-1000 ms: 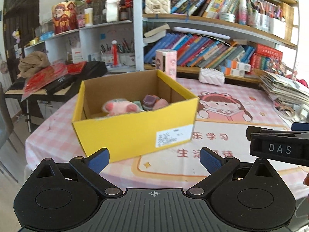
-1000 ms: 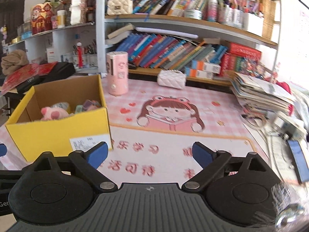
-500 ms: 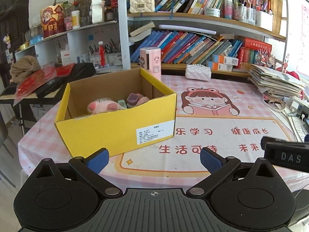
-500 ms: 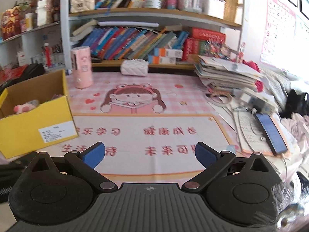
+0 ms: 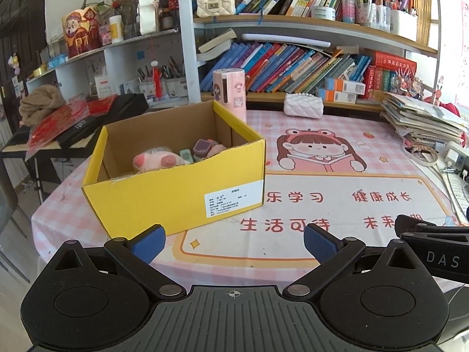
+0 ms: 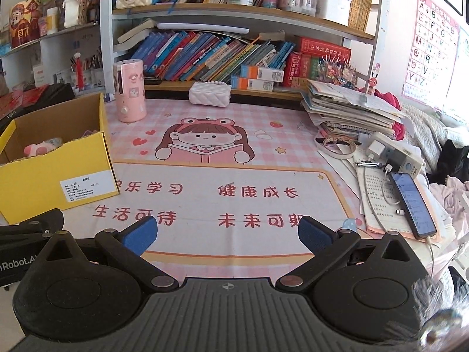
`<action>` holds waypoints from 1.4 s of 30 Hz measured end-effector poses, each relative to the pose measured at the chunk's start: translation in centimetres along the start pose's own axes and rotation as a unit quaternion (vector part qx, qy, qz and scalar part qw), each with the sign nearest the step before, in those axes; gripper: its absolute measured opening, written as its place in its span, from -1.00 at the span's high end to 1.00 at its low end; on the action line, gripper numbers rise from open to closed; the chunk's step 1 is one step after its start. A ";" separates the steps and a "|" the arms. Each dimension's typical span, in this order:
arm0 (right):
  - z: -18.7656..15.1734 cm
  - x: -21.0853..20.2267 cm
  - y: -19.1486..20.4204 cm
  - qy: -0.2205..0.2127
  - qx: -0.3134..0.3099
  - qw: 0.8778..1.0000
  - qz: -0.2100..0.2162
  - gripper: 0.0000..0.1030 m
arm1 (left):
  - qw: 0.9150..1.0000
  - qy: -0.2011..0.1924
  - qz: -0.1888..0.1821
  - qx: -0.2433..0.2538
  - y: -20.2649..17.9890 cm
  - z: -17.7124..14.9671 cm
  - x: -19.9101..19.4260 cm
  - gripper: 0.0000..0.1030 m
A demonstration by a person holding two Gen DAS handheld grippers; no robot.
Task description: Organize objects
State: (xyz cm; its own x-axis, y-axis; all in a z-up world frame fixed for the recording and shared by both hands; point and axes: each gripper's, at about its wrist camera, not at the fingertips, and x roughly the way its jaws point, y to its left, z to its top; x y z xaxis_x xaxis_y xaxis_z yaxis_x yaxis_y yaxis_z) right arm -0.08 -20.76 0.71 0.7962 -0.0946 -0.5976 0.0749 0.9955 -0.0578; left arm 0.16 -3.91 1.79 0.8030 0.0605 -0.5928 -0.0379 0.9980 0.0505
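Left claw (image 5: pixel 233 239): blue pads wide apart, nothing between them, held above the near edge of the surface (image 5: pixel 293 158). Right claw (image 6: pixel 227 228): same, pads spread, nothing gripped, over the printed mat (image 6: pixel 234 187) near its front border. Each claw's black body shows at the edge of the other's view, so they sit side by side, apart.

Just ahead of the left claw, slightly left: yellow cardboard box (image 5: pixel 176 193), open top, white label on the near wall's right end. It sits on the left part of the surface, overlapping the mat's left edge. Inside: pink plush toy (image 5: pixel 155 161) toward the left, a few small items (image 5: pixel 202 148) packed right of it, against the far-right corner; can't tell exactly what they are. In the right wrist view the box is at far left, well apart from the right claw.

Behind the box's far-right corner: pink cylindrical container (image 6: pixel 130 91), upright. Right of it, at the back edge of the surface: white quilted pouch (image 6: pixel 209 94), lying flat.

Right side of the surface: stack of papers and booklets (image 6: pixel 348 105), a tape roll (image 6: pixel 337 146) in front of it, a white power strip (image 6: pixel 395 154), and a phone (image 6: pixel 411 202) with lit screen and cable plugged in, lying on loose sheets.

Behind everything: bookshelf (image 6: pixel 234 7) packed with leaning books.
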 end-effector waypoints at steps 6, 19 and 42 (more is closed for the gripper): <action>-0.5 -0.1 -0.3 0.011 0.003 1.000 -0.005 -1.00 | 1.000 0.010 -0.002 0.006 -0.4 -0.4 0.0 -0.97; -1.2 -0.2 -0.7 0.029 0.009 1.000 -0.001 -1.00 | 1.000 0.027 0.002 0.002 -0.5 -0.9 -0.3 -0.98; -1.2 -0.3 -0.5 0.027 0.007 1.000 -0.005 -1.00 | 0.999 0.033 -0.005 -0.009 -0.4 -0.6 -0.1 -0.98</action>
State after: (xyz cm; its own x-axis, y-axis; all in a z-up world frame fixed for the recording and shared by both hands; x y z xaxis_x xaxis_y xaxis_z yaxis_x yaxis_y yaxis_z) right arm -1.08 -21.23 -0.07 0.7611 -0.1048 -0.6401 0.0922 0.9943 -0.0532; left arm -0.22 -4.35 1.35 0.7623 0.0518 -0.6451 -0.0425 0.9986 0.0300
